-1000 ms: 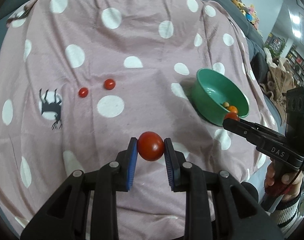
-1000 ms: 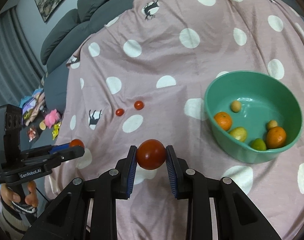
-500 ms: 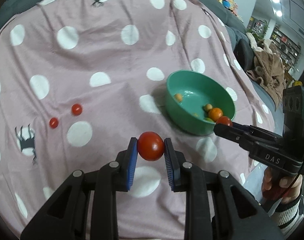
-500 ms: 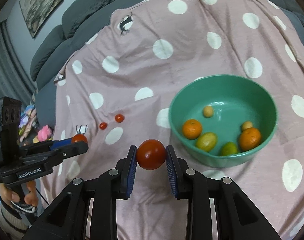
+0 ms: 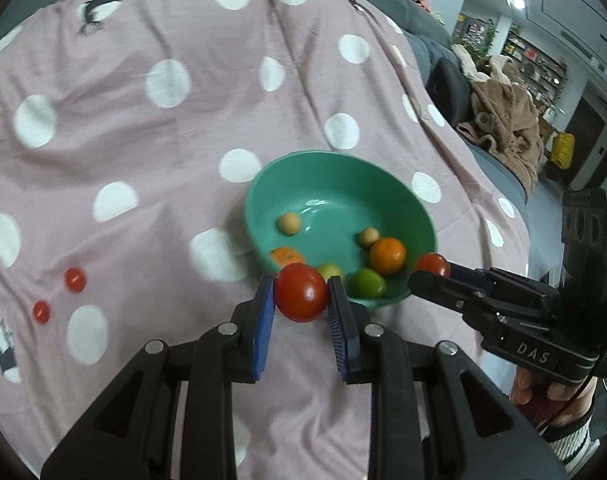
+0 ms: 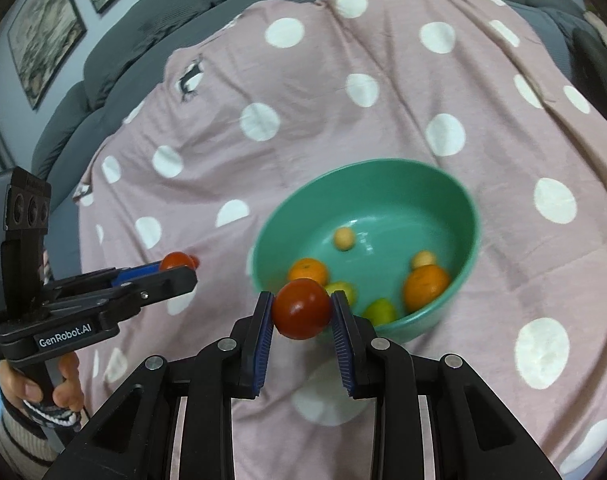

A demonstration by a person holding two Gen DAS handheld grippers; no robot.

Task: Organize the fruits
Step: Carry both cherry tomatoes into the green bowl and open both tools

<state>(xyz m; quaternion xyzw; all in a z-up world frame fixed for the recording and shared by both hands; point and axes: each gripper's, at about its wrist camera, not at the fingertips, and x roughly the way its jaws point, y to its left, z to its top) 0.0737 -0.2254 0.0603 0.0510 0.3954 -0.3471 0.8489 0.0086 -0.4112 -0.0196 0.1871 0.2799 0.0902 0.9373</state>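
Through the left wrist view, we clamp our left gripper [image 5: 301, 300] on a red tomato [image 5: 300, 292] at the green bowl's [image 5: 263, 196] near rim. Through the right wrist view, our right gripper [image 6: 302, 312] pinches another tomato [image 6: 302, 308] over that bowl's [image 6: 459, 200] near edge.

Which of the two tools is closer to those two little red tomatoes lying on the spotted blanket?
Left. The left tool is between the little tomatoes and the green bowl; the right tool sits beyond it, at the bowl's far side.
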